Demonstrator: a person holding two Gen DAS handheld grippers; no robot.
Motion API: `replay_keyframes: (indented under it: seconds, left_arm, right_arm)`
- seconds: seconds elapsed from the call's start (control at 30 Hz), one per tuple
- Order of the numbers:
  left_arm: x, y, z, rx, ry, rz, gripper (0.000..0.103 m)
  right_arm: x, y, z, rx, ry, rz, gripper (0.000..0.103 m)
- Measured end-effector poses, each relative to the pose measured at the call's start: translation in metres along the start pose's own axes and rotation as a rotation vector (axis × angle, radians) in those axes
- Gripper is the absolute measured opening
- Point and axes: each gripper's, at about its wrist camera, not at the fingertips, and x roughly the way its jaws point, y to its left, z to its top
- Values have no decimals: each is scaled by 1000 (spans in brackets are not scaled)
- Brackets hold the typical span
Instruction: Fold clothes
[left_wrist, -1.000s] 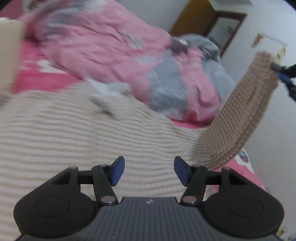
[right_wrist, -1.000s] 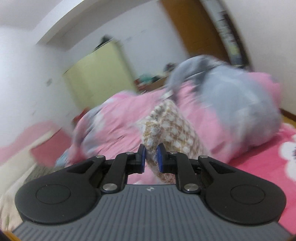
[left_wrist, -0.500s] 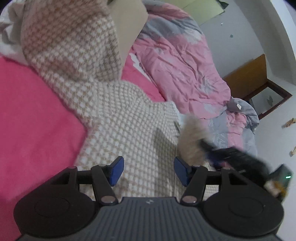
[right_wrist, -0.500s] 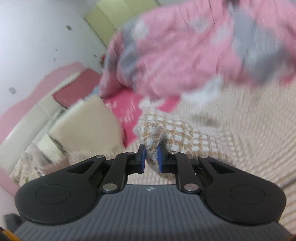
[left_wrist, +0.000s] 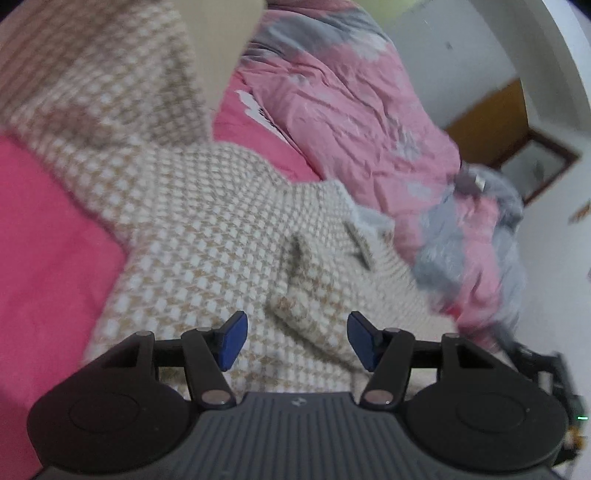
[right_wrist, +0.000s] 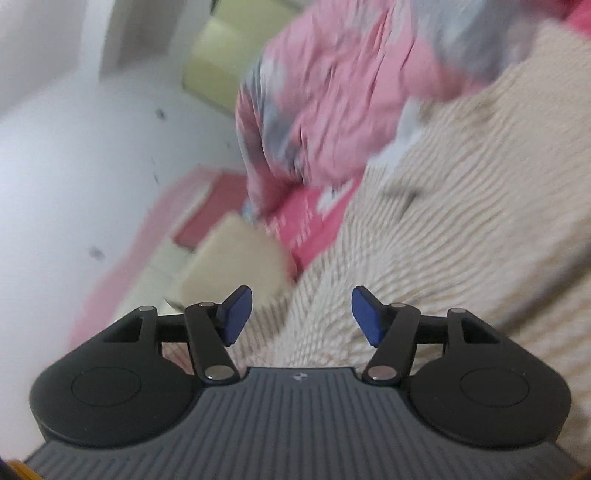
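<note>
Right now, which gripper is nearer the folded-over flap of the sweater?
Left. The left gripper hangs open right above the flap, which lies between its fingers. The right gripper, also open, is over plain sweater; no flap shows there.

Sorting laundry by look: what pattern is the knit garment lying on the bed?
Beige-and-white houndstooth-like check knit garment, clearest in the left wrist view.

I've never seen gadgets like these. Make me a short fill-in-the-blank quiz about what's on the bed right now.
1. Both the left gripper and the right gripper are ____.
2. The checked sweater lies on a ____ bedsheet.
3. Behind the sweater is a crumpled quilt, pink and ____.

Missing words: open; pink; grey
</note>
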Motion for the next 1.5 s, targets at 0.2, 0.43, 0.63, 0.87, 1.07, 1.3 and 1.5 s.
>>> replay_keyframes:
  seconds: [0.2, 0.43, 0.63, 0.87, 1.07, 1.3, 1.5]
  left_arm:
    - [27, -22, -3, 121, -43, 50, 60]
    - [59, -36, -10, 160, -85, 114, 42]
    - [56, -36, -3, 112, -143, 119, 12]
    - [23, -46, 15, 146, -300, 115, 11]
    - [17, -41, 27, 173, -365, 162, 11]
    - [35, -27, 22, 180, -225, 285, 12]
    - [45, -9, 16, 145, -139, 317, 13]
  right_arm:
    - [-101, -65, 17, -25, -189, -129, 58]
    - [-151, -147, 4, 309, -409, 21, 45]
    - [-141, -135, 5, 214, -361, -67, 44]
    - [-142, -134, 2, 204, -366, -109, 40]
    - [-139, -137, 3, 201, -365, -112, 40]
    - [-140, -138, 3, 205, -366, -106, 41]
    - [-140, -139, 4, 210, -367, -100, 41]
